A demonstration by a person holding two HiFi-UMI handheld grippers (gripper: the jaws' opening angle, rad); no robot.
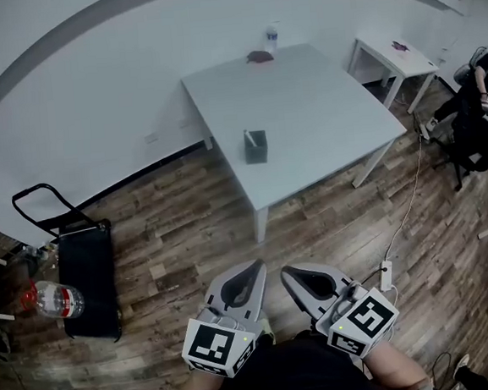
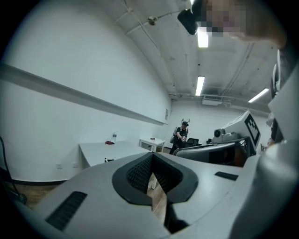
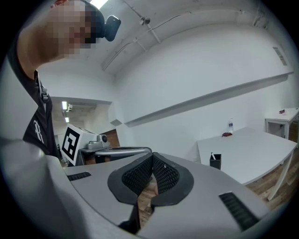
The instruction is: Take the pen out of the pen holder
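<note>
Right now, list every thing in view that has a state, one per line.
Left tongs: shut, empty.
Right tongs: shut, empty.
Pen holder: upright on the table.
Pen: standing in the holder.
Far bottle: upright on the table.
Floor bottle: lying on its side.

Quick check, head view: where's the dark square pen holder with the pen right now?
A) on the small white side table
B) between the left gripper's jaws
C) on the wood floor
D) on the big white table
D: the dark square pen holder stands upright on the big white table, near its front edge.
</note>
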